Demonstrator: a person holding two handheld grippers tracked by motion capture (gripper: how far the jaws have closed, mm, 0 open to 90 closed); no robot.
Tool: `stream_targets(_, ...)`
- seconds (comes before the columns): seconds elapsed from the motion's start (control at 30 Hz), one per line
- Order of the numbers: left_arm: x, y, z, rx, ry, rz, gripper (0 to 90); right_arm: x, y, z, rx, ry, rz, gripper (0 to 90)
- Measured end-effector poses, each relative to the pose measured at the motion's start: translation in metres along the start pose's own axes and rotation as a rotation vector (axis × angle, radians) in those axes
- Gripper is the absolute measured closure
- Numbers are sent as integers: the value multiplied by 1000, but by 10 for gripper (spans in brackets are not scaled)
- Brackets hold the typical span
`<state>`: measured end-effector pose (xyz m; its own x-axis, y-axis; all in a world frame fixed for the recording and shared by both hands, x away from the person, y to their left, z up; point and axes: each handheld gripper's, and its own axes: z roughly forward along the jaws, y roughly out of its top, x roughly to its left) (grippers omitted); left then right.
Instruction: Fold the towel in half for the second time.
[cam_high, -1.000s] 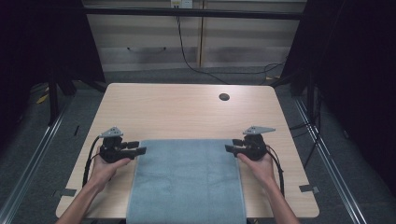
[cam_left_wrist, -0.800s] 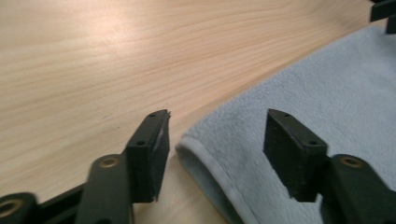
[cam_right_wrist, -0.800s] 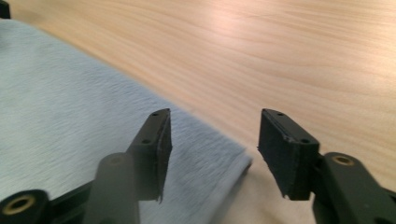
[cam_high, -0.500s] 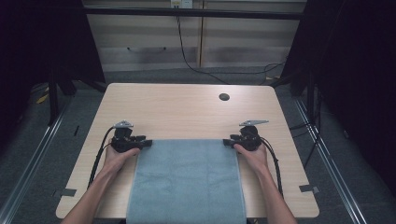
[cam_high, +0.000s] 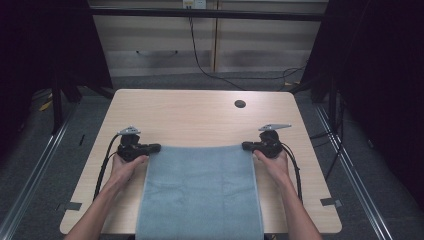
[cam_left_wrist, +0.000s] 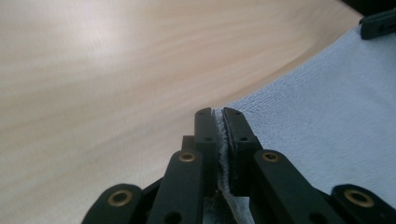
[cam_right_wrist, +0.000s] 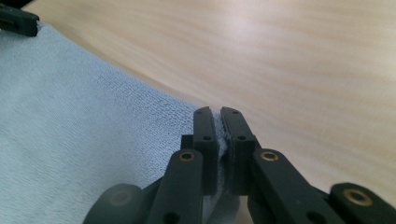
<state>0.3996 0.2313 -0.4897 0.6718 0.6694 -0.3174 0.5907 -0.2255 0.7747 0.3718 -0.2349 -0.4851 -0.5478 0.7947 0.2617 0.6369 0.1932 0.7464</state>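
A light blue towel (cam_high: 200, 192) is spread flat on the wooden table (cam_high: 200, 117), its near end hanging over the table's front edge and its far edge running straight between the two grippers. The far left corner is pinched by the left gripper (cam_high: 152, 147), which is held in the person's left hand (cam_high: 125, 165); in the left gripper view the jaws have just been closing and are now seen clamped on a thin fold of the cloth (the fabric edge shows as a pale strip between the two black pads). The far right corner is likewise gripped by the right gripper (cam_high: 246, 146), carried in the right hand (cam_high: 272, 162), and its jaws too have just been closing and are pressed onto the towel's edge. Both grippers lie low at the table surface and point inward toward each other. A small dark round hole (cam_high: 240, 104) is seen in the tabletop well beyond the towel
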Motion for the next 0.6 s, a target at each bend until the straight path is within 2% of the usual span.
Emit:
stream_targets(0.07, -1, 8, -5, -31, -2, -6, 855, 0, 8, -4, -30, 0, 0, 856)
stream_targets(0.2, -3, 24, -15, -75, 3, 12, 855, 1, 27, -15, -104, -4, -4, 858)
stream_targets(0.3, -4, 36, -19, -103, 11, 9, 855, 1, 34, -19, -128, -4, -2, 858)
stream_targets(0.43, -6, 53, -22, -117, 19, 25, 855, 0, 46, -25, -160, -12, 4, 859)
stream_targets(0.6, -10, 78, -29, -153, 21, 45, 855, 0, 62, -38, -201, -26, -11, 860)
